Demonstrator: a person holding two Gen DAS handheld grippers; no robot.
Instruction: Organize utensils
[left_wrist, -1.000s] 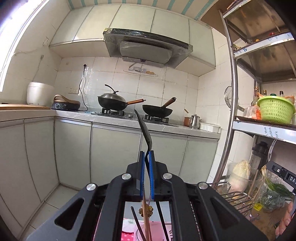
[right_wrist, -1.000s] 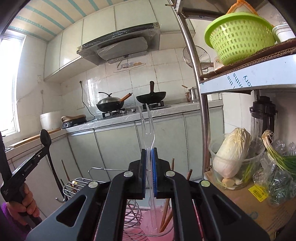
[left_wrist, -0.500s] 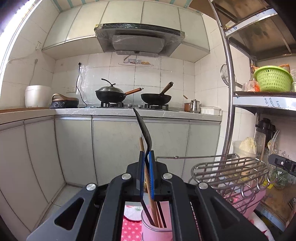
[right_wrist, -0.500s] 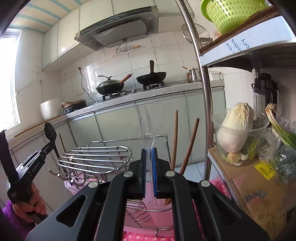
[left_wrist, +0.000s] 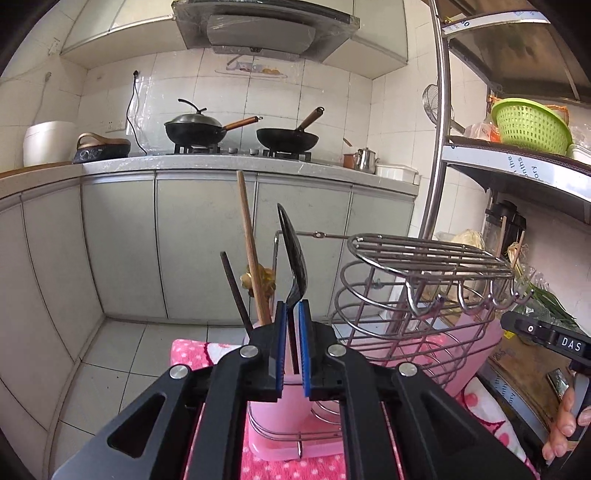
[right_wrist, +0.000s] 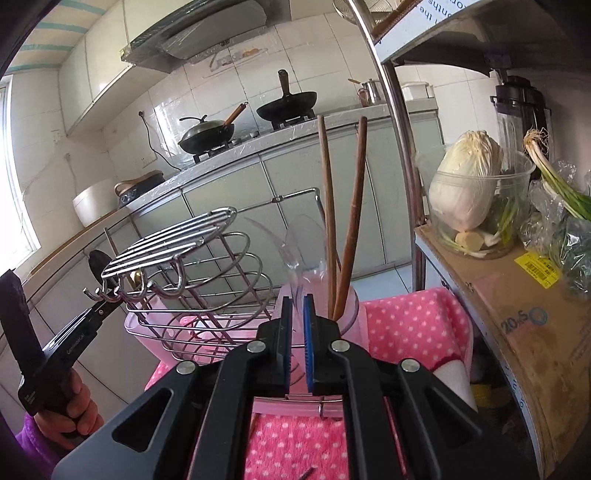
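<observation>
Step in hand: dropping two utensils into the pink holder cups, one per hand.

Left tool (left_wrist: 290, 347) is clenched on the handle of a black spoon (left_wrist: 294, 258), bowl end up, handle running down between the blue pads toward the pink cup (left_wrist: 275, 410) directly under it. The log shows the left jaws eased out slightly in the last half second, but the pads look in contact with the handle. That cup already holds a wooden stick (left_wrist: 251, 251) and a dark chopstick (left_wrist: 234, 288).

Right tool (right_wrist: 297, 347) is clenched on a clear plastic fork (right_wrist: 295, 247), tines up, its lower end over or just inside the other pink cup (right_wrist: 349, 310), which carries two brown chopsticks (right_wrist: 338, 221). I can't tell if the fork tip is past the rim.

The wire rack (right_wrist: 192, 273) sits between the two cups on the pink tray, all on the pink dotted cloth (right_wrist: 406, 325).

Next, my read:
- keep both handles near upright and finish the descent until the ends are inside the cups
- release only then; the spoon is top-heavy and could tip out
- left side is tight: steer clear of the wooden stick and the rack wire.
</observation>
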